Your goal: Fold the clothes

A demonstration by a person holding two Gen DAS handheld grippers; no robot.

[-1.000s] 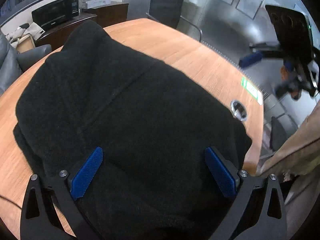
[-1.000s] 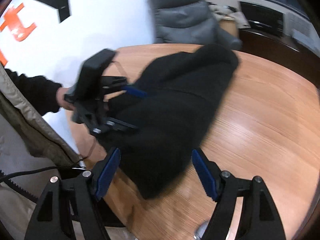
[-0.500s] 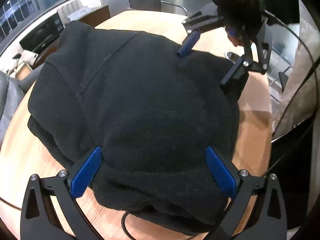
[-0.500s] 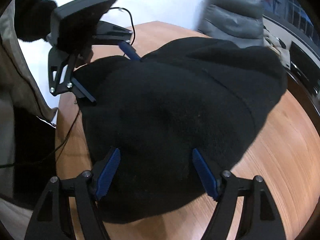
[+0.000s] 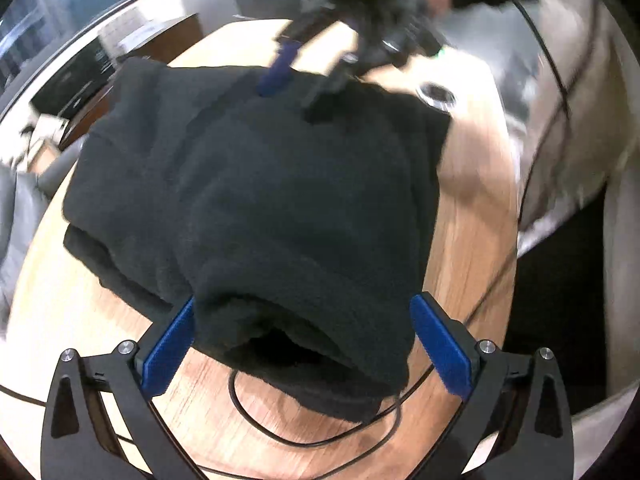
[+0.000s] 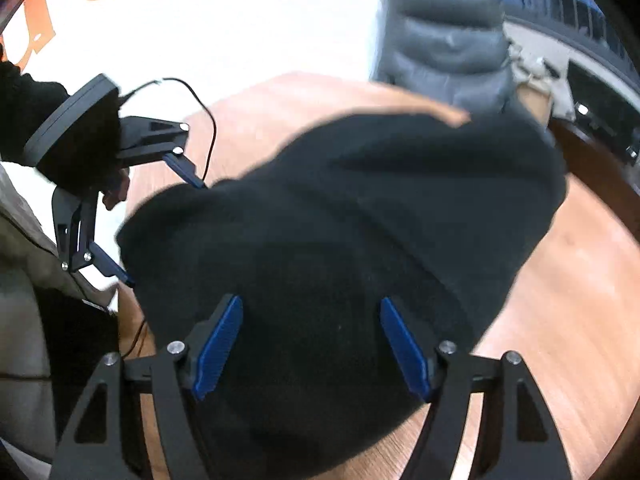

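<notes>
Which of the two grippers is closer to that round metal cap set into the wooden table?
Right. The right gripper hovers over the black fleece garment's far edge beside the round metal cap; the left gripper sits at the opposite near edge.

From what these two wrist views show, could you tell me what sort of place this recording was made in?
Probably an office meeting room. The black fleece garment lies on a large rounded wooden table with a metal cable grommet set into it, and a grey padded office chair stands at its far edge.
</notes>
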